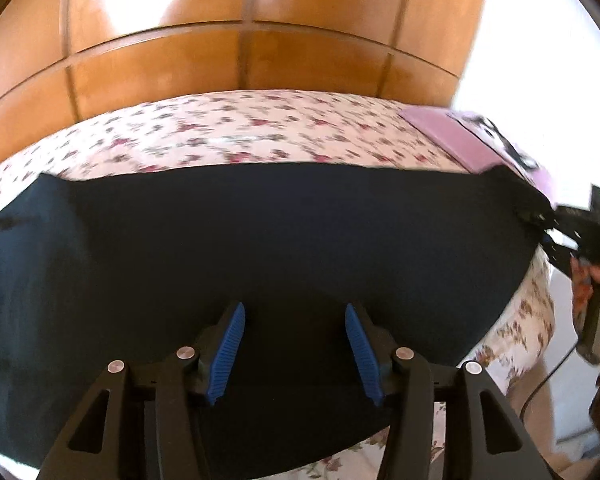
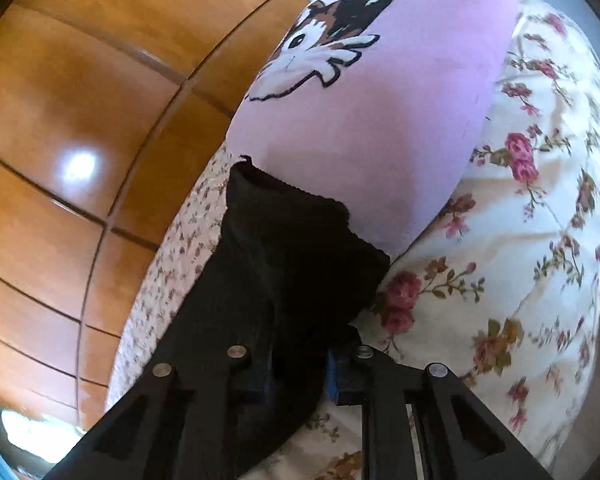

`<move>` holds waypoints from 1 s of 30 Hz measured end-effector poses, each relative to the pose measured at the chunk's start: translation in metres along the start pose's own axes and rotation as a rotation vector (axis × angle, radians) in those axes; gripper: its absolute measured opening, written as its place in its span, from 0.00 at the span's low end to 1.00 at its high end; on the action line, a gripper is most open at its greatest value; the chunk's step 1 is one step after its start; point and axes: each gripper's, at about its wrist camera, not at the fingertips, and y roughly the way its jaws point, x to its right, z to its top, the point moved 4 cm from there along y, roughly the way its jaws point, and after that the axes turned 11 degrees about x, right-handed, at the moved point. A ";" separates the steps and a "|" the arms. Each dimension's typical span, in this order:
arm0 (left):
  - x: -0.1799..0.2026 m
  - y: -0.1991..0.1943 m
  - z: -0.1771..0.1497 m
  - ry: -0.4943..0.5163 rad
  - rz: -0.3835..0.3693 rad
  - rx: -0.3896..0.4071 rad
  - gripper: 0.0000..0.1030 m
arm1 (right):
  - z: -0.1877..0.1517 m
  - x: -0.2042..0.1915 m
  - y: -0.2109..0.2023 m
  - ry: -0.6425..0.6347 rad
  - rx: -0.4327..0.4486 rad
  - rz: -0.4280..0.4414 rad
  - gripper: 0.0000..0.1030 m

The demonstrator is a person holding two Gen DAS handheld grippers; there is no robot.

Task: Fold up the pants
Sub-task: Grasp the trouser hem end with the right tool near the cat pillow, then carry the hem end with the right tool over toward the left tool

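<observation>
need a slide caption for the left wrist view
Open left gripper over black pants on floral bed; right gripper pinches their far end.

from my left wrist view the pants [image 1: 260, 248] run off the left edge and down under the left gripper [image 1: 295, 344], so i can't see their full length. the floral sheet [image 1: 228, 128] is smeared by blur. the right gripper [image 1: 548, 224] shows only partly at the right edge, its tips buried in dark cloth. in my right wrist view the right gripper [image 2: 300, 368] has its pads hidden inside the fabric; i see only a sliver of blue. the pink pillow [image 2: 380, 140] is cut off at the top.
</observation>
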 end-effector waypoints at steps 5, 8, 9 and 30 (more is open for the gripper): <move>-0.037 -0.008 0.009 -0.027 0.163 0.035 0.52 | 0.007 -0.034 -0.017 -0.107 0.041 -0.009 0.19; -0.060 -0.012 0.007 -0.086 0.217 0.028 0.52 | 0.010 -0.054 -0.025 -0.141 0.053 -0.004 0.19; -0.068 -0.015 0.005 -0.125 0.214 0.029 0.52 | 0.011 -0.062 -0.027 -0.150 0.055 -0.001 0.19; -0.156 -0.051 -0.024 -0.271 0.405 0.041 0.52 | -0.072 -0.248 -0.066 -0.630 0.137 0.183 0.19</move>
